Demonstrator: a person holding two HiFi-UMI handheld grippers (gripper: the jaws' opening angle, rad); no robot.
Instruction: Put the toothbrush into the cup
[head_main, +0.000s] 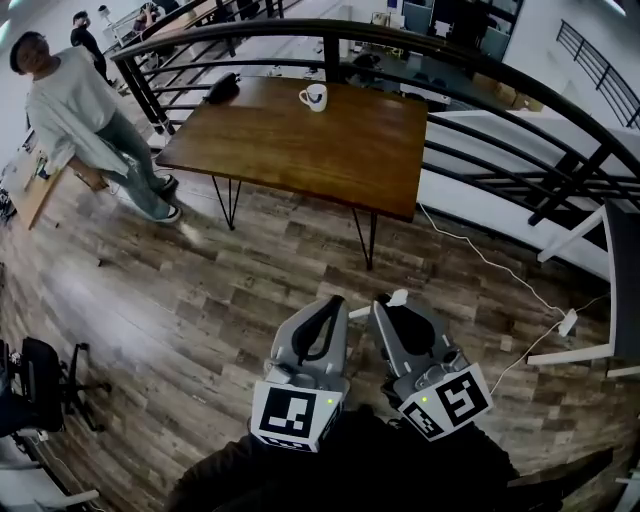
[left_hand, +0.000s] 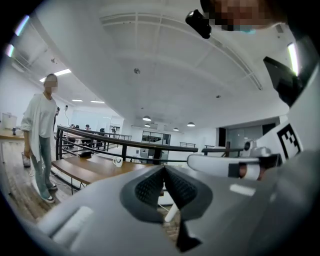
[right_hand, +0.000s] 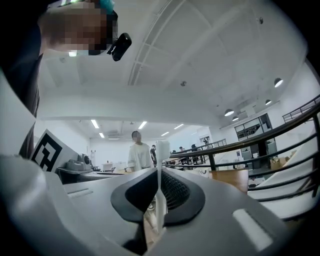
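A white cup (head_main: 314, 97) stands at the far edge of a brown wooden table (head_main: 300, 150), well ahead of both grippers; the left gripper view shows this cup (left_hand: 118, 161) small in the distance. My right gripper (head_main: 383, 303) is shut on a white toothbrush (head_main: 398, 297), which lies across the jaws with both ends sticking out. In the right gripper view the toothbrush (right_hand: 160, 165) stands upright between the dark pads of that gripper (right_hand: 159, 175). My left gripper (head_main: 335, 303) is held close beside it, over the floor. The pads of that left gripper (left_hand: 163, 172) meet with nothing between them.
A person in light clothes (head_main: 80, 120) stands left of the table. A dark curved railing (head_main: 400, 45) runs behind and to the right of it. A dark object (head_main: 222, 88) lies on the table's far left corner. A white cable (head_main: 490, 265) crosses the wood floor at right; a black chair (head_main: 40, 385) is at lower left.
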